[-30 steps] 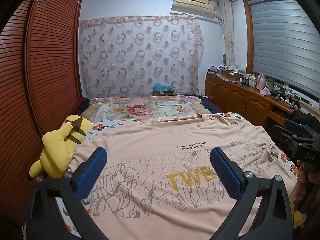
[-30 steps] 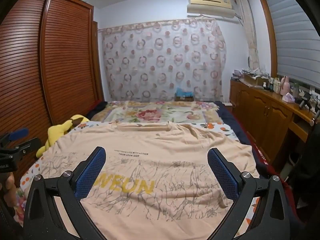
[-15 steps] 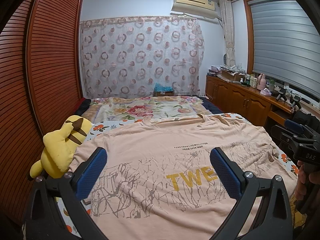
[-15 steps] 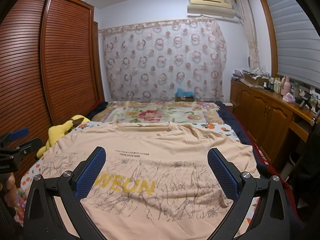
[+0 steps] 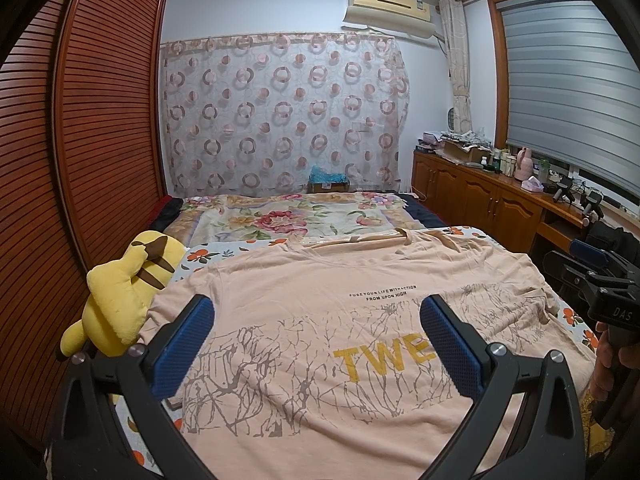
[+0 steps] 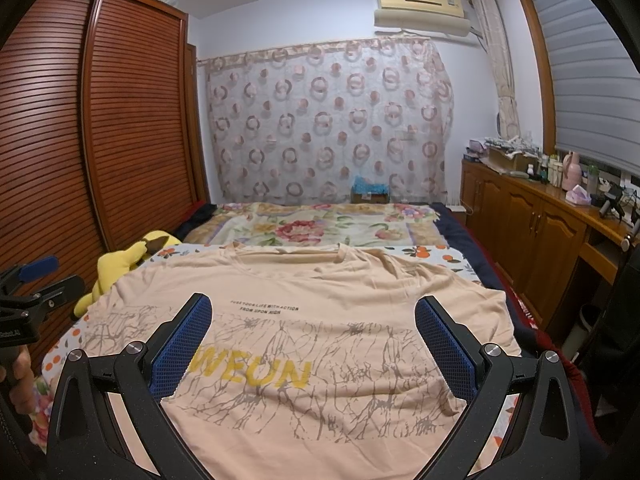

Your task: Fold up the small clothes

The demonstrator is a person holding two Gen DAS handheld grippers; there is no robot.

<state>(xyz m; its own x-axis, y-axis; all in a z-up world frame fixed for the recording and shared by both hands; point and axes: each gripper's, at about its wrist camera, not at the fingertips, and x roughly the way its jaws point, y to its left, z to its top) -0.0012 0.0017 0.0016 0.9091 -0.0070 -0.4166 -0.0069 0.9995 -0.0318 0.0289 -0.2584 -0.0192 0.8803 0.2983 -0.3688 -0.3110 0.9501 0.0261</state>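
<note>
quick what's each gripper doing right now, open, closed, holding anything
Left gripper: open, empty, above the peach T-shirt.
Right gripper: open, empty, above the same shirt.

Home bedroom, bed [image 5: 304, 216] with floral bedding, louvred wooden wardrobe [image 5: 104, 128], patterned curtain [image 5: 284, 116], wall air conditioner [image 5: 388, 10]

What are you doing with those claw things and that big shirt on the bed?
A person holds a claw in each hand over a peach T-shirt spread flat on the bed. The left claw and right claw are both open and hold nothing. No fold has been made yet. A yellow plush toy sits beside the shirt's left sleeve.
</note>
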